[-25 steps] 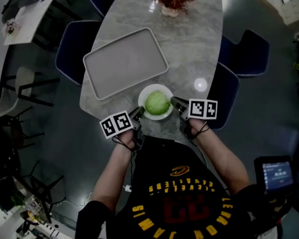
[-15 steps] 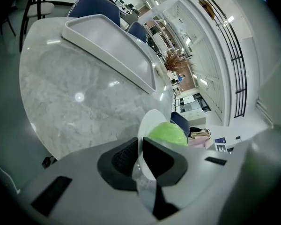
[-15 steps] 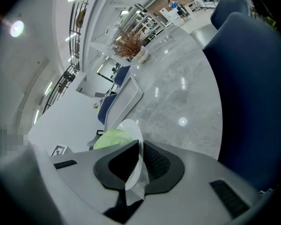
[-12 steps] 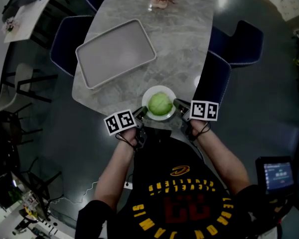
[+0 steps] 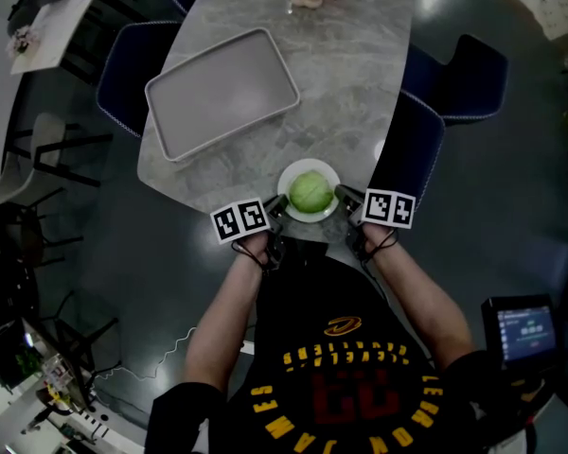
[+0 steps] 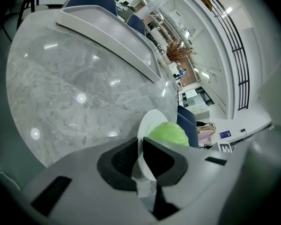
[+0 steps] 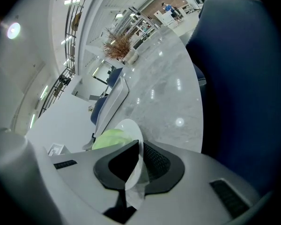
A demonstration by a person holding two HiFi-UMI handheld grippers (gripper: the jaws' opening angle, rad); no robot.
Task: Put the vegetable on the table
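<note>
Compared with a second ago, I am seeing the white plate [image 5: 310,164] standing farther from the grey tray [image 5: 222,93] and closer to the near edge of the marble table [image 5: 360,74]. The green cabbage [image 5: 310,193] is sitting on that plate. The left gripper [image 5: 276,206] is clamping the plate's left rim and the right gripper [image 5: 343,195] is clamping its right rim, each with the rim pinched between its jaws. Bare tabletop is lying open between plate and tray. A blue chair [image 5: 412,154] is standing close against the table edge on the right.
</note>
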